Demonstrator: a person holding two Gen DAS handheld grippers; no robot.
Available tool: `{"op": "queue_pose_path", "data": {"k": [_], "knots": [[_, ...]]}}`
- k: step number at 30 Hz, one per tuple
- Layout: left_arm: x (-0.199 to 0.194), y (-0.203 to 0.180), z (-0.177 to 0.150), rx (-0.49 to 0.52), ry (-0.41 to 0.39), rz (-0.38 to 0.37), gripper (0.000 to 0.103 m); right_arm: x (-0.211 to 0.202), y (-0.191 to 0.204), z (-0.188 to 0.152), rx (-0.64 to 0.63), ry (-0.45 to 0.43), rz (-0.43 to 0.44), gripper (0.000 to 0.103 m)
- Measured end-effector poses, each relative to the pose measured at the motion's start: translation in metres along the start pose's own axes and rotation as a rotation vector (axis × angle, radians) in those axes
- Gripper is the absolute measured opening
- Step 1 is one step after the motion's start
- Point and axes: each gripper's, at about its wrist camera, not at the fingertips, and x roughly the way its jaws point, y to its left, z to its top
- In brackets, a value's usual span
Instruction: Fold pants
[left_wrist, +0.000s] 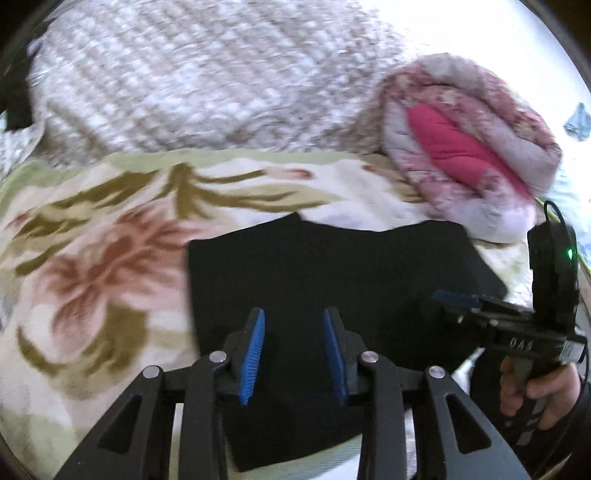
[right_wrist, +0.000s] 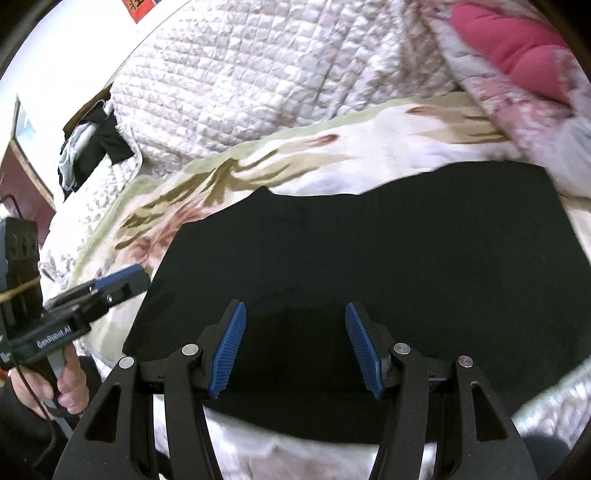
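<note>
- Pants (right_wrist: 369, 266): black, lying flat in a compact folded rectangle on the floral blanket (left_wrist: 92, 266), near the rolled pink quilt (left_wrist: 469, 147).
- Handling, judged: soft, light, limp cloth; layers may slip apart; best taken at a corner or doubled edge, pinching every layer.
- Left gripper (left_wrist: 293, 352): jaws apart, nothing between them, over the pants.
- Right gripper (right_wrist: 295, 350): jaws wide, empty, above the near edge.
</note>
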Motion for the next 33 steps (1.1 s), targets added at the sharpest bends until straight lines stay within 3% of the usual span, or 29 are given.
{"op": "queue_pose_path", "data": {"k": [7, 10, 12, 14, 16, 22, 26, 33], "knots": [[0.012, 0.018, -0.009, -0.047, 0.041, 0.066, 0.035, 0.042, -0.008, 0.026, 0.053, 0.028, 0.053, 0.057], [0.011, 0.020, -0.010, -0.055, 0.053, 0.093, 0.035, 0.049, -0.005, 0.028, 0.082, 0.073, 0.154, 0.057], [0.012, 0.021, -0.008, -0.059, 0.061, 0.121, 0.035, 0.053, -0.002, 0.029, 0.061, 0.079, 0.146, 0.056], [0.013, 0.022, -0.006, -0.071, 0.067, 0.132, 0.035, 0.057, -0.003, 0.032, 0.062, 0.082, 0.122, 0.045], [0.014, 0.023, -0.005, -0.084, 0.067, 0.135, 0.035, 0.062, -0.010, 0.034, 0.099, 0.105, 0.112, 0.004], [0.020, 0.021, -0.008, -0.083, 0.078, 0.136, 0.035, 0.033, -0.013, 0.030, 0.134, 0.033, 0.136, 0.003], [0.027, 0.022, -0.015, -0.094, 0.098, 0.121, 0.035, 0.047, -0.030, 0.021, 0.167, 0.079, 0.109, 0.003], [0.014, 0.026, -0.021, -0.102, 0.076, 0.101, 0.035, 0.032, -0.019, 0.025, 0.129, 0.033, 0.083, 0.003]]}}
